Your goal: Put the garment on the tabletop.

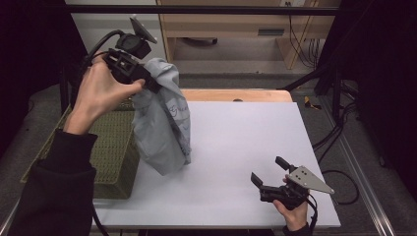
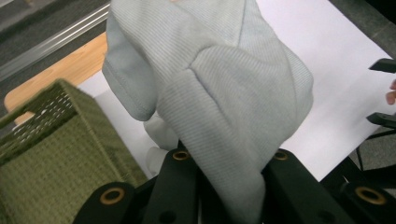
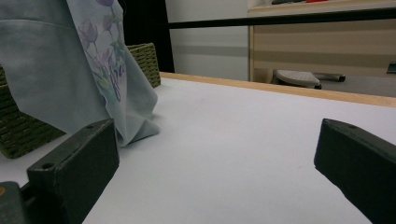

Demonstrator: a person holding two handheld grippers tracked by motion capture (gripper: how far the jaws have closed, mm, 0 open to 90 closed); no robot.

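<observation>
A pale grey-blue garment (image 1: pixel 162 118) with a printed flower and lettering hangs from my left gripper (image 1: pixel 147 81), which is shut on its upper edge high above the table's left side. The cloth's lower end touches the white table top (image 1: pixel 246 142). In the left gripper view the fabric (image 2: pixel 219 93) bunches between the two black jaws. My right gripper (image 1: pixel 270 172) rests low near the table's front right, open and holding nothing. In the right gripper view the garment (image 3: pixel 79 70) hangs at the far left, beyond the spread jaws.
A green woven basket (image 1: pixel 110 152) stands at the table's left edge, just beside the hanging cloth. A wooden strip (image 1: pixel 236 95) runs along the table's far edge. Cables (image 1: pixel 339 137) trail off the right side. Wooden furniture (image 1: pixel 236 24) stands behind.
</observation>
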